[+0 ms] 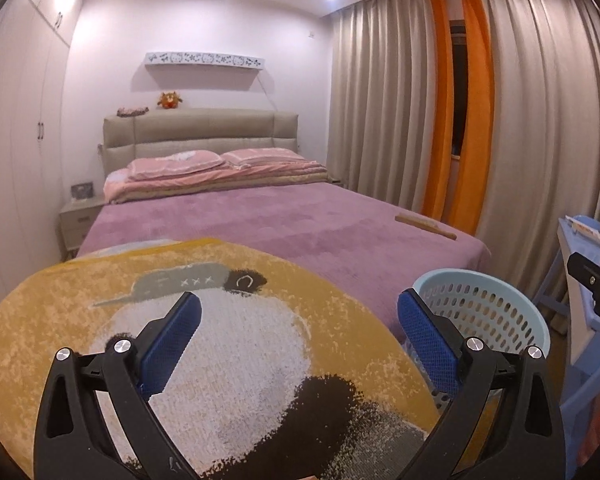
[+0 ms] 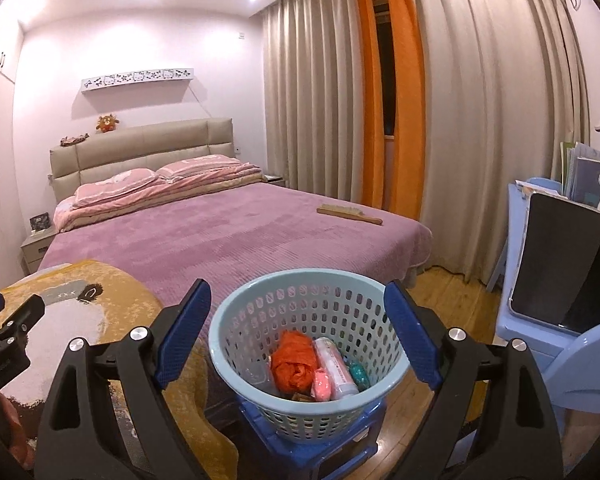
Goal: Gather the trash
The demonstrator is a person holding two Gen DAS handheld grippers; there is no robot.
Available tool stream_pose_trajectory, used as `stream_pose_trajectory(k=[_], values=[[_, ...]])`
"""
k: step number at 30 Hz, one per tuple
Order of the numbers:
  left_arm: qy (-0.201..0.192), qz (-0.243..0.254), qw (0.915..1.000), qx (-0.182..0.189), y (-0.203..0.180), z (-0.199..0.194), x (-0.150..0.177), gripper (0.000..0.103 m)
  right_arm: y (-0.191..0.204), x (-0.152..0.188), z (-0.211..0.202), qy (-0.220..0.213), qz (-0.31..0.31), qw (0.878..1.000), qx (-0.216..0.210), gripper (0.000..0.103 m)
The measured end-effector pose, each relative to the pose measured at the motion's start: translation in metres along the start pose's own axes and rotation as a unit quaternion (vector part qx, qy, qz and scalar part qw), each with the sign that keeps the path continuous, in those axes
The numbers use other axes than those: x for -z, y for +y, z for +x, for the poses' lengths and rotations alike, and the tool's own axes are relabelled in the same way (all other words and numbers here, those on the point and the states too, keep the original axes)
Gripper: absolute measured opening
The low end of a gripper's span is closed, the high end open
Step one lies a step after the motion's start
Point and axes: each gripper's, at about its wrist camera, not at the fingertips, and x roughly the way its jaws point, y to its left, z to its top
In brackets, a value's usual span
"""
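Blue-padded fingers of the right hand-held gripper [image 2: 296, 328] are standing spread wide and released, holding nothing, and framing the pale blue basket [image 2: 312, 410] just beyond them. That basket is sitting on a blue stool [image 2: 300, 446] beside the bed [image 2: 228, 240] and is holding the trash: a crumpled orange wad [image 2: 292, 364], a pink-and-white tube [image 2: 336, 364], a small pink piece [image 2: 322, 386] and a teal piece [image 2: 359, 374]. Over to the left, the left hand-held gripper [image 1: 298, 334] is hovering equally released and empty above a yellow panda mat [image 1: 236, 360] lying on the bed's foot. A wooden brush [image 2: 350, 214] is resting on the purple bedspread, well apart from the basket.
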Motion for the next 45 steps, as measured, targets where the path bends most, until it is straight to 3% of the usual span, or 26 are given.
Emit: stream_pose_trajectory(k=[10, 45], values=[[0.001, -0.002, 1.0000, 0.005, 0.001, -0.002, 0.000, 0.095, 0.004, 0.004, 0.010, 0.028, 0.006, 1.000, -0.010, 0.087], [0.013, 0.001, 0.9997, 0.020, 0.001, 0.000, -0.002, 0.095, 0.004, 0.010, 0.020, 0.056, 0.002, 0.998, -0.020, 0.087]])
